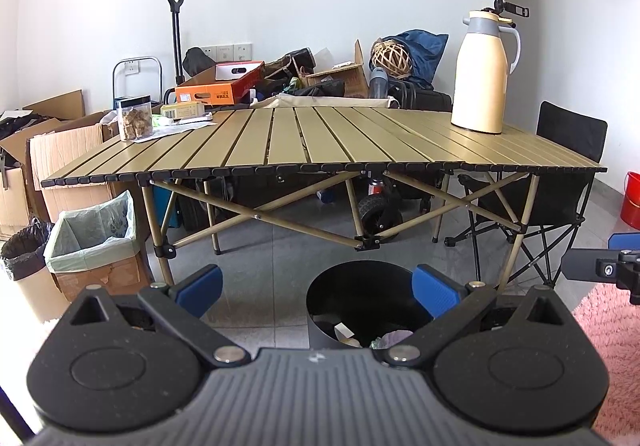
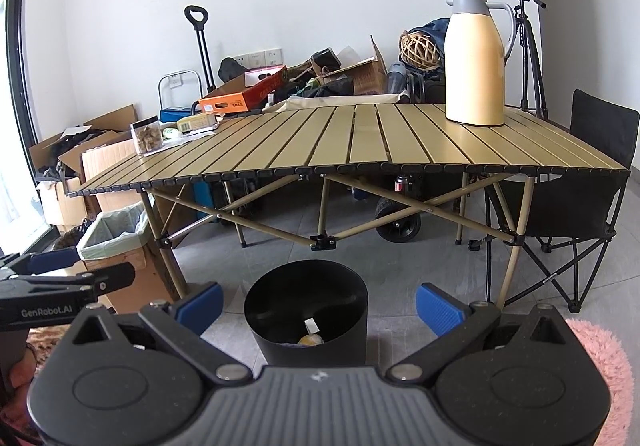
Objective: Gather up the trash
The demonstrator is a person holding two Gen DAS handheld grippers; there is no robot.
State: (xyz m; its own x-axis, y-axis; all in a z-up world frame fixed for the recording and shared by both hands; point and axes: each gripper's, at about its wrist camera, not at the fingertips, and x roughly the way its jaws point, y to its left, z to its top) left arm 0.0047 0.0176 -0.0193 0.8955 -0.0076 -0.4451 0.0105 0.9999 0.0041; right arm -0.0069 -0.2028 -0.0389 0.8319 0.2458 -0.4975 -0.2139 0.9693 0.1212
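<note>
Where tiles meet rug (image 2: 604, 362), slatted table (image 2: 360, 142), bin (image 2: 306, 310).

Black bin (image 2: 306, 310), trash inside, folding table (image 2: 360, 142)

Black bin (image 2: 306, 310), olive slatted table (image 2: 360, 142), cream jug (image 2: 476, 58), pink rug (image 2: 604, 358)

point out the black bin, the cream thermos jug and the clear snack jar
black bin (image 2: 280, 286): right wrist view, inner back wall
cream thermos jug (image 1: 480, 82): left wrist view, middle of body
clear snack jar (image 1: 136, 122): left wrist view, front face
</note>
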